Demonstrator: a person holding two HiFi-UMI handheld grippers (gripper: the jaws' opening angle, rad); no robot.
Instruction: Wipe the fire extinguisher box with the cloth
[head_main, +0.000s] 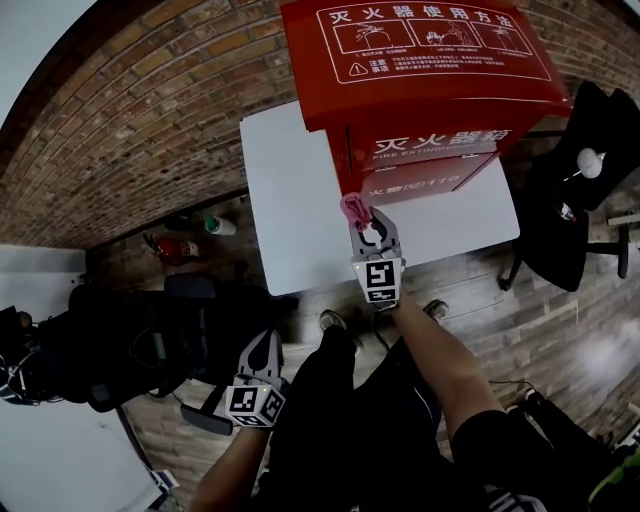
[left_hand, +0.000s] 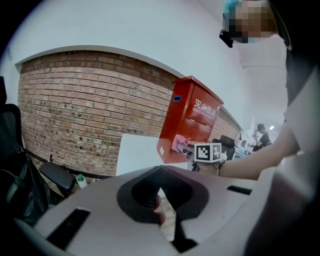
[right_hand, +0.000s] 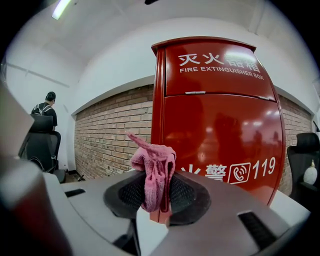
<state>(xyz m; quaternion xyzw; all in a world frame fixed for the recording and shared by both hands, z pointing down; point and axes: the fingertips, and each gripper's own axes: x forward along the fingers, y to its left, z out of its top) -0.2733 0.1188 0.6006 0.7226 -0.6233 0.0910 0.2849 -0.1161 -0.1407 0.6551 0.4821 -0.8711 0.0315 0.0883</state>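
Observation:
The red fire extinguisher box (head_main: 430, 70) stands on a white table (head_main: 290, 200). My right gripper (head_main: 362, 218) is shut on a bunched pink cloth (head_main: 352, 207), held at the lower left corner of the box's front. In the right gripper view the cloth (right_hand: 152, 165) sticks up between the jaws of the gripper (right_hand: 159, 184), right before the box's (right_hand: 220, 130) left edge; whether they touch is unclear. My left gripper (head_main: 268, 342) hangs low beside my legs, shut and empty. Its own view shows this gripper (left_hand: 160, 172), the box (left_hand: 187, 120) and the table (left_hand: 137, 152).
A brick wall (head_main: 130, 130) runs behind the table. On the floor by it lie a small red extinguisher (head_main: 175, 248) and a green-capped bottle (head_main: 222, 226). Black office chairs stand at the right (head_main: 575, 190) and left (head_main: 130, 340). A person (right_hand: 47, 107) sits far off.

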